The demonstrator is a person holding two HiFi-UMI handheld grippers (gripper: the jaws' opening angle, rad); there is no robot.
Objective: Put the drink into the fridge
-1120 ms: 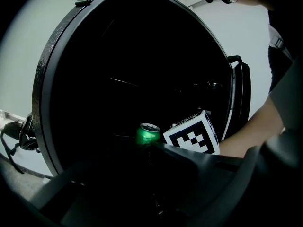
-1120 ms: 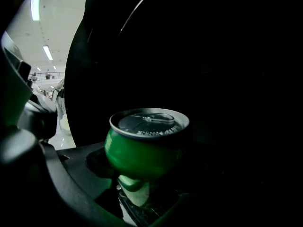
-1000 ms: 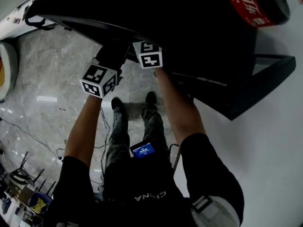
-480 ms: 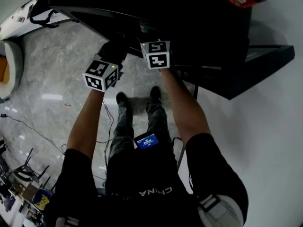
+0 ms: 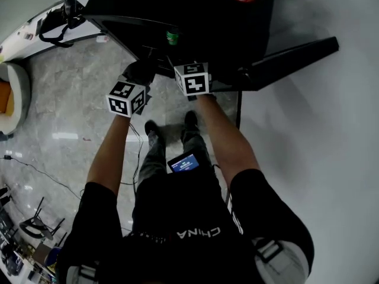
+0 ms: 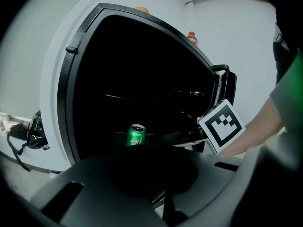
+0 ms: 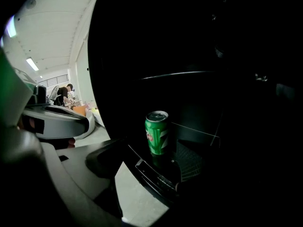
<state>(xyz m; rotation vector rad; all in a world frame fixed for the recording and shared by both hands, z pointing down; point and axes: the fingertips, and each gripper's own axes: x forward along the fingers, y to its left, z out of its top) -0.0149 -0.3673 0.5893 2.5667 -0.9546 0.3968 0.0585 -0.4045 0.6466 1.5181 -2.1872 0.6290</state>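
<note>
Fridge (image 5: 201, 16) has slid to upper frame; green can (image 5: 172, 37) stands inside. My right hand-held gripper (image 5: 177, 61) is spread, my left hand-held gripper (image 5: 143, 68) pressed together, both empty. I should back out straight, then swing door (image 5: 290, 55) shut.

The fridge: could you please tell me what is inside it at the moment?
A green can stands upright on a shelf near the front of the fridge. The rest of the interior is too dark to make out.
</note>
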